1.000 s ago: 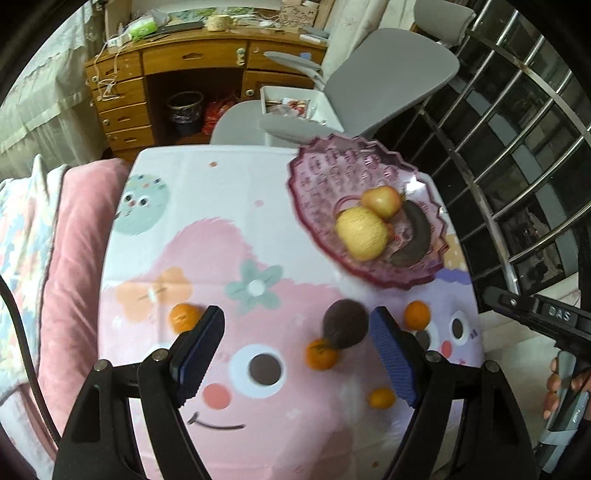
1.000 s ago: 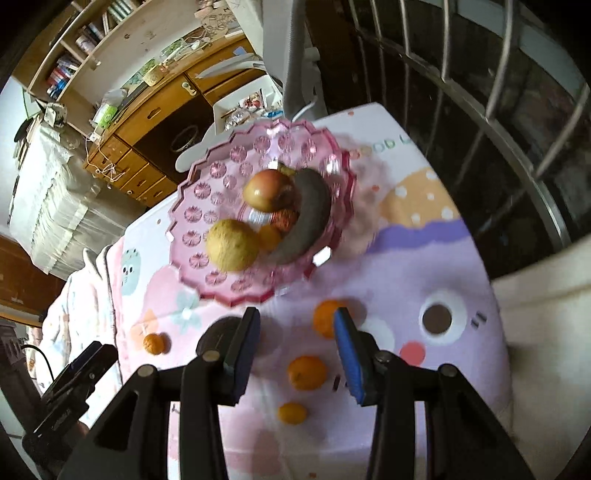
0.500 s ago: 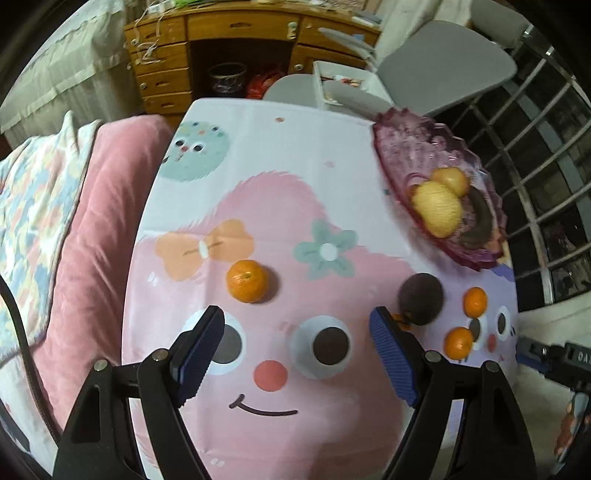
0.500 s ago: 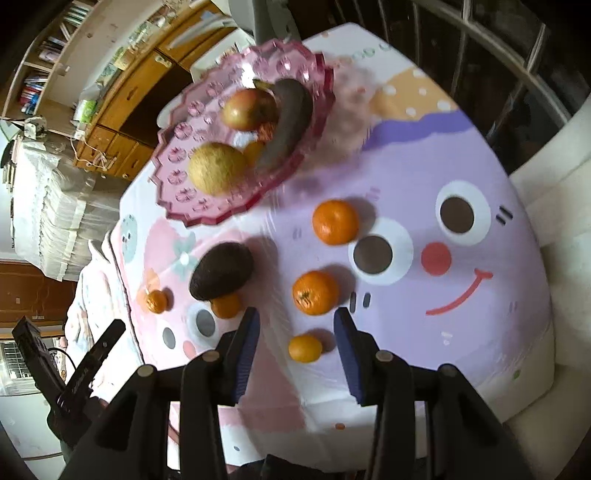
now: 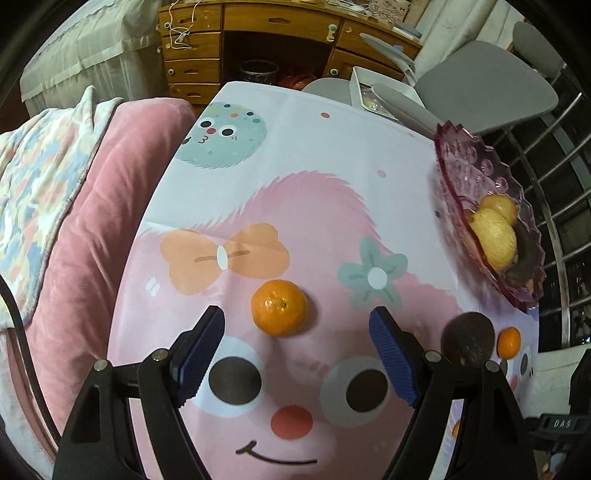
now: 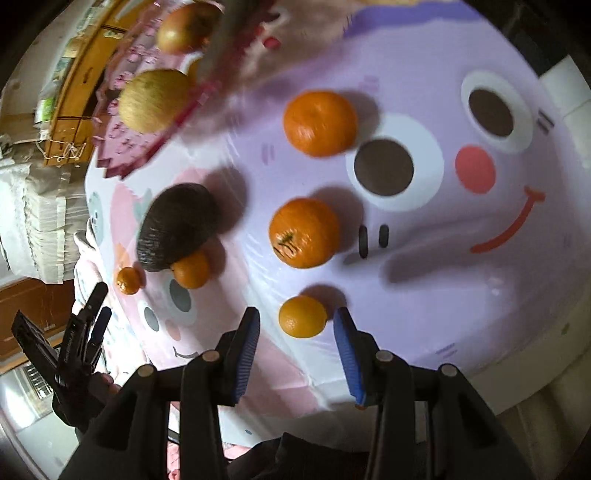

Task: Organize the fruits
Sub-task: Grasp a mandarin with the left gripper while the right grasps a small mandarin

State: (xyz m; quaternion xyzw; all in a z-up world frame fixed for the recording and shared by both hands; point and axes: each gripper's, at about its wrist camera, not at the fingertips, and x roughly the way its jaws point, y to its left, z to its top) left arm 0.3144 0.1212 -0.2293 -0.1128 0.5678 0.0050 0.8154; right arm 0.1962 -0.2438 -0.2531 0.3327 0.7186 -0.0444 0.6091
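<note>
While both hand-held tools point steeply down at the cartoon-printed tablecloth point(image 5: 295, 155), neither holds any fruit. The left gripper point(image 5: 297, 347) has its blue-padded jaws spread wide, and a mandarin point(image 5: 279, 308) lies on the cloth just beyond the gap between the fingertips, slightly left of centre, touching neither pad. Far to the right of it sits the pink glass fruit bowl point(image 5: 469, 162) at the table's right edge, with a yellow pear point(image 5: 493, 238) and an apple point(image 5: 498, 206) in it beside a dark fruit that I cannot identify. Near the right fingertip a dark avocado point(image 5: 468, 338) rests on the cloth, with another small mandarin point(image 5: 508, 342) just right of it.

The right gripper point(image 6: 295, 334) has its jaws set narrower but not closed; the smallest mandarin point(image 6: 302, 316) lies just ahead of the fingertips, centred on the gap, with clear space on both sides. Beyond it lie two larger mandarins, one in the middle point(image 6: 303, 232) and one farther off point(image 6: 319, 123). To the left the avocado point(image 6: 177, 227) touches an orange fruit point(image 6: 191, 269) tucked at its near end, and one more mandarin point(image 6: 128, 280) lies farther left. The bowl point(image 6: 122, 147), blurred, is at the far left with the pear point(image 6: 155, 99) and the apple point(image 6: 184, 29). The left gripper point(image 6: 99, 306) shows at the lower left edge, above that last mandarin.
</note>
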